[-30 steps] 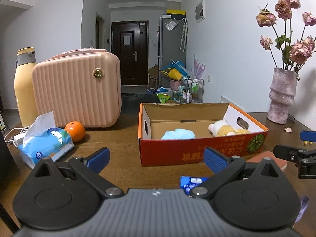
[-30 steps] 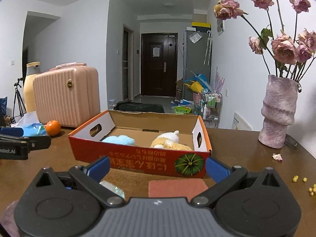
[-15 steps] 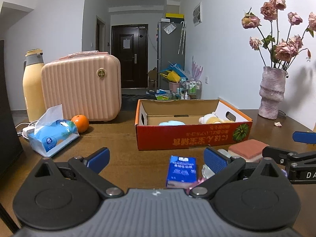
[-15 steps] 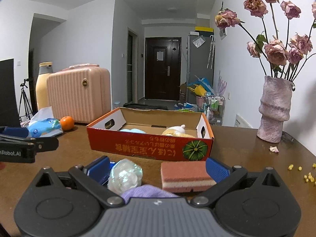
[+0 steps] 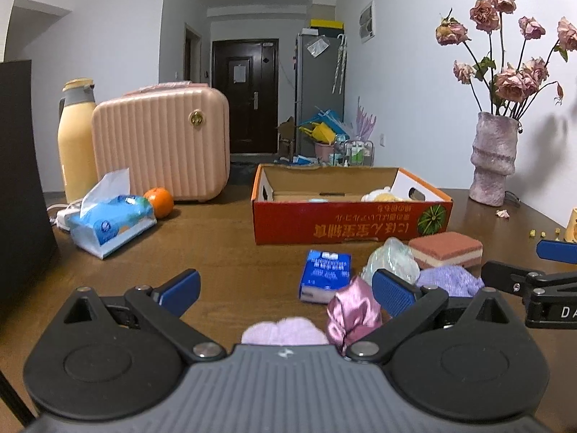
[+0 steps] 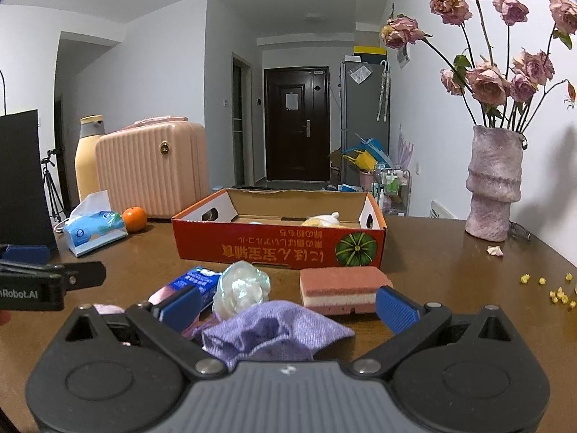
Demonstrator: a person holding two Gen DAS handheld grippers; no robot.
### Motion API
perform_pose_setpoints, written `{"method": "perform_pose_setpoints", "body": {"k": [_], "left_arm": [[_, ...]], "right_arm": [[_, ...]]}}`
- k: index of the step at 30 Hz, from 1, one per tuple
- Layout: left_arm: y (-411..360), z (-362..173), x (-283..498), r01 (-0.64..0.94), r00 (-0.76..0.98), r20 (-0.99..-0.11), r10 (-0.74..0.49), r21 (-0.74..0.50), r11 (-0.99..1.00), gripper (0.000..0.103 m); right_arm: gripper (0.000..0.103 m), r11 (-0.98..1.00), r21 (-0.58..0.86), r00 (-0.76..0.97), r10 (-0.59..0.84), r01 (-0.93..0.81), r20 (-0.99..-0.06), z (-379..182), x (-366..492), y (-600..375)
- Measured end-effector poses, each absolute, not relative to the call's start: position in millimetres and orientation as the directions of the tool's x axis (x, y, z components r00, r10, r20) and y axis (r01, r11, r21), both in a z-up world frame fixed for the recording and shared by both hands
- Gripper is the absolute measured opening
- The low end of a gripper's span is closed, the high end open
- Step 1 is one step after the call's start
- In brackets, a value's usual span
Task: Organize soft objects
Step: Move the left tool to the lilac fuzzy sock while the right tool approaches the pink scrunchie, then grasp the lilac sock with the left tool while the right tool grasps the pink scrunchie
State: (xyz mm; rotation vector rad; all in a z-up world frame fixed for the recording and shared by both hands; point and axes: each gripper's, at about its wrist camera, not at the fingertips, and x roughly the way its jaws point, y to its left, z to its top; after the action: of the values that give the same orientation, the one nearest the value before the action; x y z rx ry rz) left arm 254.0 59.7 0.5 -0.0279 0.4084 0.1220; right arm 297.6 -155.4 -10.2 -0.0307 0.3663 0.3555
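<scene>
Sorting partly done: yellow plush toy and blue soft item in cardboard box. Left on table: sponge, purple cloth, pink satin cloth, tissue pack. Left gripper, right gripper: jaws open, empty.

left gripper agape, right gripper apparently likewise

The left gripper, seen from the right wrist camera, carries white lettering that reads "nRobot.AI", cut off at the frame edge. The right gripper, seen from the left wrist camera, shows "DA". The red cardboard box bears upside-down orange characters, not legible.
</scene>
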Motion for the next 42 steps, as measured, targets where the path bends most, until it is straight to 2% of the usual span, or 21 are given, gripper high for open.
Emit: {"method": "perform_pose_setpoints", "body": {"k": [14, 25, 28, 32, 35, 42], "left_arm": [[43.9, -26.4, 253.3, -0.172, 0.848, -0.492, 0.197, 0.095, 0.98, 0.103], [53.9, -38.1, 267.8, -0.218, 0.796, -0.56, 0.232, 0.093, 0.971, 0.102], [53.7, -38.9, 268.3, -0.196, 0.796, -0.568, 0.208, 0.084, 0.977, 0.089], [55.5, -42.4, 271.9, -0.142, 0.786, -0.602, 0.142, 0.048, 0.989, 0.044], [55.5, -42.2, 271.3, -0.14, 0.789, -0.599, 0.137, 0.042, 0.989, 0.039], [56.1, -35.1, 265.2, -0.142, 0.814, -0.564, 0.139, 0.038, 0.989, 0.038]], "right_arm": [[0.103, 0.938, 0.037, 0.865, 0.332, -0.344, -0.377, -22.3, 280.4, -162.7], [0.103, 0.938, 0.043, 0.853, 0.332, -0.345, -0.403, -27.9, 284.1, -160.9], [0.103, 0.939, 0.04, 0.851, 0.328, -0.343, -0.41, -29.5, 284.9, -159.9], [0.103, 0.94, 0.037, 0.85, 0.322, -0.339, -0.417, -31.7, 286.4, -158.9], [0.103, 0.941, 0.035, 0.85, 0.319, -0.336, -0.419, -32.6, 287.3, -158.7], [0.103, 0.944, 0.031, 0.857, 0.313, -0.33, -0.409, -32.2, 286.8, -157.7]]}}
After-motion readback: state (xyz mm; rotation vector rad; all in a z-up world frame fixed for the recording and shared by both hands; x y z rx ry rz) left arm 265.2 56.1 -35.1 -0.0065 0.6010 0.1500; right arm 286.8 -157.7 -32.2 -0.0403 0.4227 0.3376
